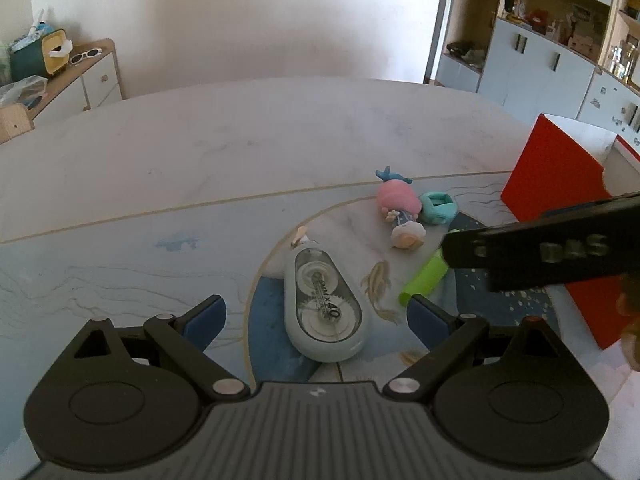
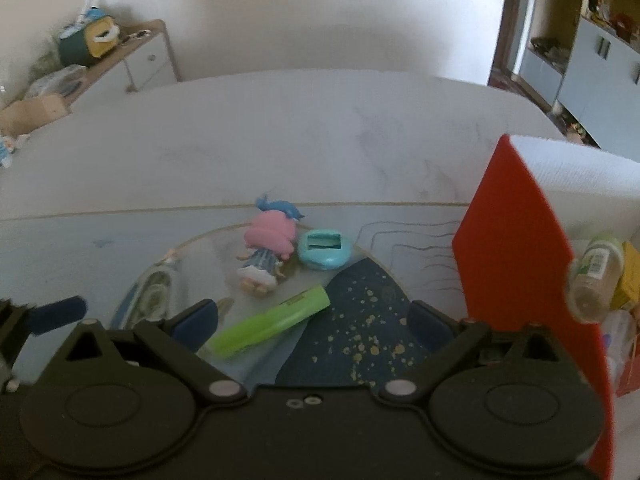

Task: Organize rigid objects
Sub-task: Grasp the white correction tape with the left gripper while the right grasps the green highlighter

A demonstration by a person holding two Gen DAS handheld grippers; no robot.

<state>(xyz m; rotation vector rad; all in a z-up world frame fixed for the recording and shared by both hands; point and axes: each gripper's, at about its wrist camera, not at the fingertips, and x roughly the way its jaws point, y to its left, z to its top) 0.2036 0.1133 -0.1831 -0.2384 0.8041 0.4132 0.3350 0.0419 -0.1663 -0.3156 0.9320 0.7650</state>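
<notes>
Between your left gripper's point(image 1: 316, 316) spread, empty fingers lies the correction tape dispenser point(image 1: 324, 304), lengthwise on the table point(image 1: 200, 152), so you seem lined up to close across its narrow width. Farther off and to the right lie the pink-haired doll point(image 1: 400, 216) on its side, touching the teal sharpener point(image 1: 438, 207), and nearer, the green marker point(image 1: 424, 278). At the far right stands the red box point(image 1: 560, 184), likely the place to put them. Your other gripper's body crosses the view there.

From the right wrist view, your right gripper point(image 2: 314, 326) is also wide open and holds nothing. The marker sits just ahead of its left finger, slanted, so you would need to turn or shift left to straddle it. Inside the box, at the right edge, a small bottle point(image 2: 596, 272) and other items already rest, though blurred.
</notes>
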